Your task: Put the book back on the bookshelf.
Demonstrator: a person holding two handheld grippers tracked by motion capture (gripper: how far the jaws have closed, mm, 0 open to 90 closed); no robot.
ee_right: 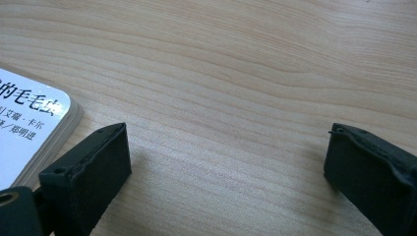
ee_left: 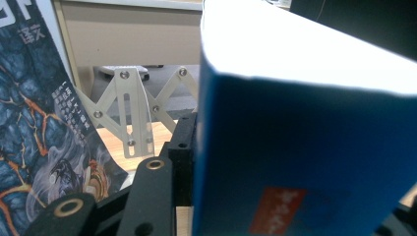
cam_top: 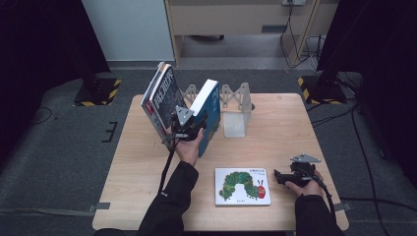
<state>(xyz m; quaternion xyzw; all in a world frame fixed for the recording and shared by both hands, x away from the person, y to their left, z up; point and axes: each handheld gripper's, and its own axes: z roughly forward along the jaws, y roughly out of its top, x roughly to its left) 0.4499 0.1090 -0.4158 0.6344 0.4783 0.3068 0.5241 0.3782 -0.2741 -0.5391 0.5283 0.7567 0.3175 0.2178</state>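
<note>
Wooden table [cam_top: 275, 128], dark floor around. Left gripper [cam_top: 189, 129] clamped on upright blue book [cam_top: 209, 110] at far centre, far jaw hidden behind cover. Right gripper [cam_top: 285, 176] spread wide, empty, just right of flat caterpillar book [cam_top: 242, 186], near edge.

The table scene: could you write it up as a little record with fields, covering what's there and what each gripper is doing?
Surface: wooden table
Left gripper: closed on the blue book, held upright
Right gripper: jaws open, nothing between them, resting beside the caterpillar picture book
Dark-covered book: leaning, left of the blue one
Metal folding book rack: at the table's far side
Picture book: lying flat, cover up
</note>
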